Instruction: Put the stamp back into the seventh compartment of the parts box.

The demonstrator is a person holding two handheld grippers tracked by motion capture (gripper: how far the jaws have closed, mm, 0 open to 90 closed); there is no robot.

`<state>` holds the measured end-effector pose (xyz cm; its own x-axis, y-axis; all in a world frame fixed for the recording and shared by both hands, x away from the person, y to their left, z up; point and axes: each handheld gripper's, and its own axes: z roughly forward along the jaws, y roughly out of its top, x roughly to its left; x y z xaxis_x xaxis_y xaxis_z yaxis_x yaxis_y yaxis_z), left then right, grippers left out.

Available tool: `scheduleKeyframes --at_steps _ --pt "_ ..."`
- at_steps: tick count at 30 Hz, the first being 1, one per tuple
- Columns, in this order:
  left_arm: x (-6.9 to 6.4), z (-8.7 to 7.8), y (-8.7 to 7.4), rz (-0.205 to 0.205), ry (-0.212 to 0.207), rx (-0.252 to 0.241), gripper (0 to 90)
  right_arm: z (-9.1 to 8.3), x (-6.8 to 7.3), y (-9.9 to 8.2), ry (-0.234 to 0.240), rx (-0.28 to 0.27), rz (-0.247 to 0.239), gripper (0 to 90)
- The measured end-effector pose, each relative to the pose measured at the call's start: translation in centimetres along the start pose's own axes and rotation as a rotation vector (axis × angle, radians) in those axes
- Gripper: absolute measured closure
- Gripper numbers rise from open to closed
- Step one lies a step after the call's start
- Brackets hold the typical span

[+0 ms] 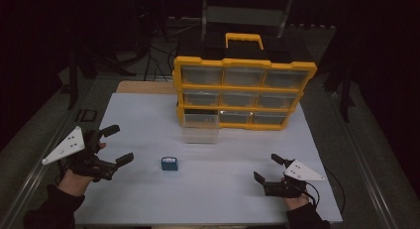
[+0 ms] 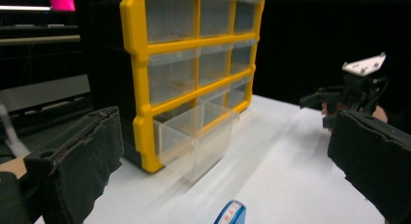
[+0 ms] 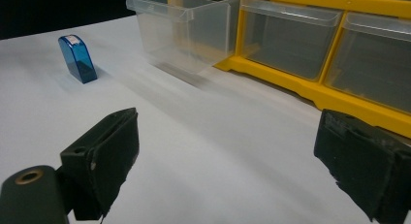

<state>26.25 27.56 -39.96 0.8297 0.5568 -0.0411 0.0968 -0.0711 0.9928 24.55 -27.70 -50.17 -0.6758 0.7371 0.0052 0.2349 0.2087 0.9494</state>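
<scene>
A yellow drawer cabinet [image 1: 242, 92] with clear drawers stands at the back of the white table [image 1: 148, 115]. Its bottom-left drawer [image 1: 199, 133] is pulled out over the table and looks empty. A small blue translucent box [image 1: 169, 163] sits in front of it, standing apart from everything. My left gripper [image 1: 117, 144] is open at the table's left, the blue box [image 2: 231, 213] low between its jaws but farther off. My right gripper [image 1: 268, 168] is open at the front right, with the blue box [image 3: 77, 58] and the pulled-out drawer [image 3: 186, 27] ahead of it.
The yellow cabinet [image 2: 194, 64] carries a yellow handle [image 1: 243, 39] on top. Dark floor with stands and cables surrounds the table. The other gripper [image 2: 349, 95] appears far right in the left gripper view. Bare table surface lies between the two grippers.
</scene>
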Motion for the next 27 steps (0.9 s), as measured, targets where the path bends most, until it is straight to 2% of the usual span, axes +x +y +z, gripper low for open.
scheduleKeyframes --at_steps 4,7,11,14,16,21,27 --pt "0.0 0.5 0.7 0.015 -0.028 0.005 0.2 0.0 0.0 0.0 0.003 -0.005 0.004 8.8" --pt "0.0 1.0 1.0 0.002 -0.069 0.015 0.2 0.0 0.0 0.0 0.005 -0.006 0.006 8.8" --pt "0.1 1.7 1.1 -0.003 -0.103 0.015 0.2 0.0 0.0 0.0 0.007 -0.009 0.002 8.8" --pt "0.2 2.2 1.1 -0.027 -0.123 0.012 0.2 -0.1 0.0 0.1 0.008 -0.012 0.004 8.8" --pt "0.2 2.5 1.0 -0.023 -0.134 0.023 0.2 -0.1 0.0 0.1 0.008 -0.013 0.005 8.8" --pt "0.5 3.0 0.9 -0.016 -0.195 0.026 0.2 0.0 0.0 0.1 0.012 -0.011 0.004 8.8" --pt "0.5 3.6 0.6 0.013 -0.238 0.045 0.2 -0.1 0.0 0.1 0.013 -0.014 0.006 8.8"
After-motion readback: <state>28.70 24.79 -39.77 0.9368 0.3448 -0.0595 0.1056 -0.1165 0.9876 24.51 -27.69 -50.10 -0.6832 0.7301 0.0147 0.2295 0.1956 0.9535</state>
